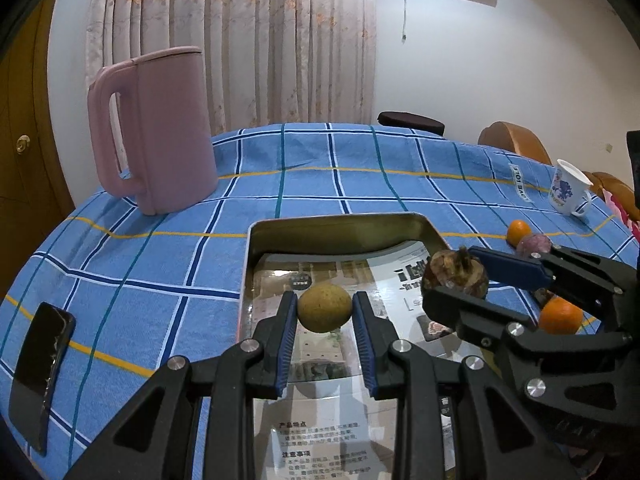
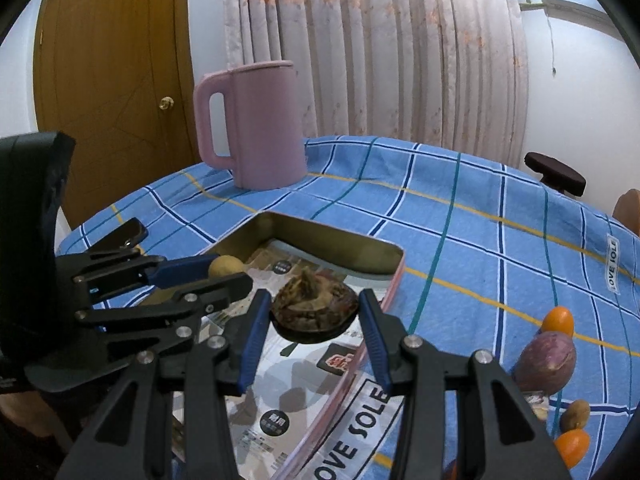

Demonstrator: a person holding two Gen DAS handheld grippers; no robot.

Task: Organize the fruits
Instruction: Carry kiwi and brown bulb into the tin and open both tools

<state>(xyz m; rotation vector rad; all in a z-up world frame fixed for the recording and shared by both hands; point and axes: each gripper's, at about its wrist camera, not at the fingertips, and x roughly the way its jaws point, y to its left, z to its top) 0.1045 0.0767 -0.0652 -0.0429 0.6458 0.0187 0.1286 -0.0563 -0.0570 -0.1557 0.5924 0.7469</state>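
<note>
My left gripper [image 1: 325, 310] is shut on a small round tan fruit [image 1: 325, 308], held over the open metal tin [image 1: 332, 226] on the blue checked cloth. My right gripper [image 2: 315, 316] is shut on a brown, rough, flattish fruit [image 2: 315, 308], also above the tin [image 2: 340, 240]. In the left wrist view the right gripper [image 1: 460, 276] comes in from the right with the brown fruit [image 1: 456, 274]. In the right wrist view the left gripper [image 2: 216, 274] shows at the left with the tan fruit [image 2: 226, 266]. Loose on the cloth lie oranges [image 2: 558, 320] and a purple fruit [image 2: 546, 362].
A tall pink jug [image 1: 160, 132] stands at the back left of the table. A black phone [image 1: 40, 372] lies near the left edge. A white printed mug [image 1: 568, 192] stands at the right. A small nut-like fruit [image 2: 575, 414] and another orange [image 2: 572, 446] sit near the right edge.
</note>
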